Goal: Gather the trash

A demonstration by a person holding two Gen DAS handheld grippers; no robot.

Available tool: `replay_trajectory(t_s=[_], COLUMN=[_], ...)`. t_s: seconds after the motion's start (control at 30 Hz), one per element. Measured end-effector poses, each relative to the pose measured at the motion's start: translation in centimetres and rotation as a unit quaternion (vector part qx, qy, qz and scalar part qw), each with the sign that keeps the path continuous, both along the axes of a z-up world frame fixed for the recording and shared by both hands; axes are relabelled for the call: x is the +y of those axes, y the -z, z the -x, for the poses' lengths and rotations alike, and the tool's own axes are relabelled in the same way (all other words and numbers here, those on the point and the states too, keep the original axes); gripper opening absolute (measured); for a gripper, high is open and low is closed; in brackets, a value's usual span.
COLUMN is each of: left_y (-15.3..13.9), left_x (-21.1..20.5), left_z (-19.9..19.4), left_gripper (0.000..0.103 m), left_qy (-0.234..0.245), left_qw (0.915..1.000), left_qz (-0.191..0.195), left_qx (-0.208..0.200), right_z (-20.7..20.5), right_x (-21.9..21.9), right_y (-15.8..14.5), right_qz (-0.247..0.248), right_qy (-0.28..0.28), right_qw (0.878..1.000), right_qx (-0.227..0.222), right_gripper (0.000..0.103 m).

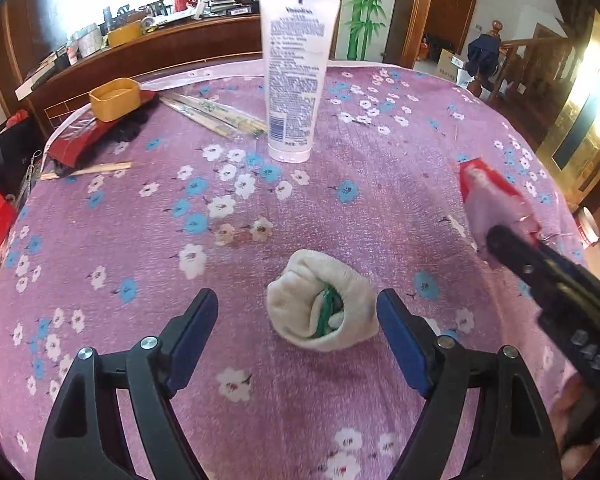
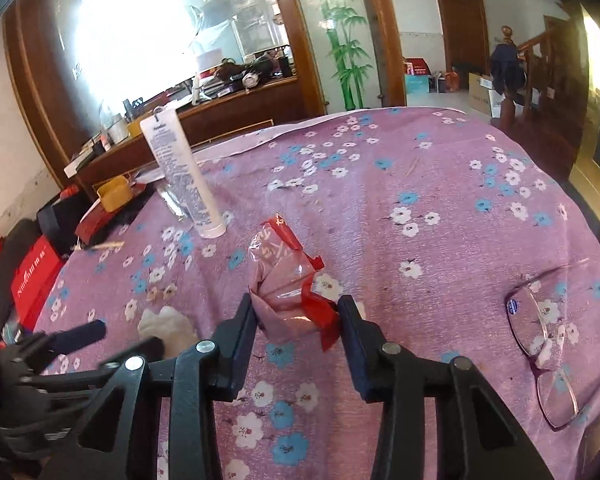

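A crumpled white tissue point(image 1: 320, 312) with something green tucked inside lies on the purple flowered tablecloth point(image 1: 260, 420). My left gripper point(image 1: 296, 300) stands open around it, one blue pad on each side and apart from it. A crumpled red and clear wrapper point(image 2: 288, 284) sits between the pads of my right gripper point(image 2: 296, 304), which touch it on both sides. In the left wrist view the wrapper point(image 1: 488, 196) shows at the right with one right finger point(image 1: 512, 248) against it. The right wrist view shows the tissue point(image 2: 168, 324) and a left finger point(image 2: 80, 336) at the left.
A white lotion tube point(image 1: 296, 76) stands upright mid-table. Sleeved chopsticks point(image 1: 216, 116), a yellow box point(image 1: 114, 98) on a red packet point(image 1: 84, 140) and a wooden stick point(image 1: 92, 170) lie at the far left. Folded glasses point(image 2: 540, 344) rest right of the wrapper.
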State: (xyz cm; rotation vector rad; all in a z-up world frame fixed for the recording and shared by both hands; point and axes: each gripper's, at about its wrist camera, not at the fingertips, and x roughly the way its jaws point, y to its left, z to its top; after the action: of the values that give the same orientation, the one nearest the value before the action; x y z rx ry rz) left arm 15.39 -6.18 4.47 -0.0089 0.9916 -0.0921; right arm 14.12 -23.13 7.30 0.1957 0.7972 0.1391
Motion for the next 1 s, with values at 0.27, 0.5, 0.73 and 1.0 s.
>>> replay_trajectory(t_s=[0.27,0.5,0.73,1.0], left_y=[1.6,0.5,-0.9,-0.9], left_x=[0.1,4.7,7.9,8.8], left_z=[0.8,4.7,7.3,7.3], left_gripper=[0.034,0.025,0.025,0.025], left_qy=[0.025,0.005,-0.057,-0.071], left_qw=[0.9992,0.9963,0.9861,0.9809], left_qz=[0.023,0.065,-0.002,-0.026], left_qx=[-0.02,-0.056,-0.156,-0.179], right_z=[0.2,1.1,3.1,4.2], right_x=[0.3,3.2,7.6,10.7], right_y=[-0.2,-0.3,-0.4,0.3], right_qz=[-0.01,0.017,0.052,0.082], right_qy=[-0.01,-0.052,-0.118,-0.162], right_qw=[1.0,0.998,0.991,0.982], right_qx=[-0.001,-0.014,-0.043,-0.046], right_gripper=[0.044,0.044,0.044,0.044])
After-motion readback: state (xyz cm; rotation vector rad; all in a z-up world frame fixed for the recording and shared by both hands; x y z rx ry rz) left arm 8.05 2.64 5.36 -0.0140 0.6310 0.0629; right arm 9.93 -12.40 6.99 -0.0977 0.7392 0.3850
